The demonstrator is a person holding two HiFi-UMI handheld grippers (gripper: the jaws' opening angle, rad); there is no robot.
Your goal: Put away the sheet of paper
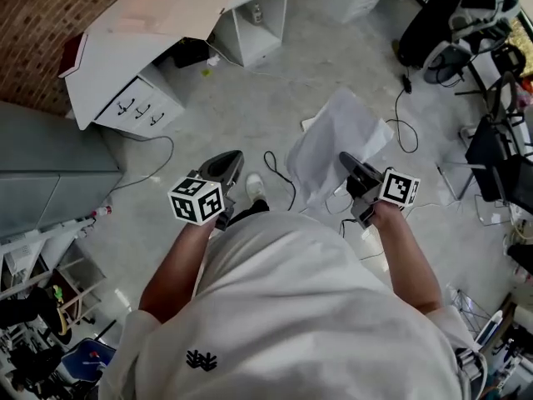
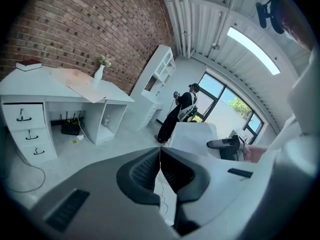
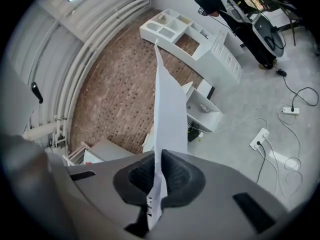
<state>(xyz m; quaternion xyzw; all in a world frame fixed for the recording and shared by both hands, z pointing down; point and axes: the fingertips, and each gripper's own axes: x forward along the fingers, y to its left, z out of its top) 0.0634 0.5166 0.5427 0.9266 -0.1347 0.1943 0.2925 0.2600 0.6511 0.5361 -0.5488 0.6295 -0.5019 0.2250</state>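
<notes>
Head view, looking steeply down: a person in a white shirt point(image 1: 316, 307) holds a gripper in each hand over a pale concrete floor point(image 1: 250, 115). Nearest on the left, the left gripper point(image 1: 233, 162) has its jaws pressed together with nothing between them, as the left gripper view shows plainly. On the right, the right gripper point(image 1: 348, 163) is clamped on the near edge of a white sheet of paper point(image 1: 337, 136), which hangs in the air above the floor. The sheet's long axis runs forward, away from the person, along the line of the jaws. In the right gripper view it appears edge-on, a thin upright blade rising from between the pads. Black cables point(image 1: 284, 179) trail across the floor below. Farther off to the left, a white desk point(image 1: 166, 48) stands against a brick wall point(image 1: 50, 23). Its three drawers point(image 1: 137, 107) are closed. An open compartment point(image 1: 258, 19) under the desk holds one small thing, too small to name. On the desktop, the left gripper view shows a white vase point(image 2: 99, 73) with flowers and a dark red book point(image 2: 28, 65). Farthest away, a white shelf unit point(image 2: 162, 69) has open compartments whose contents cannot be made out.
</notes>
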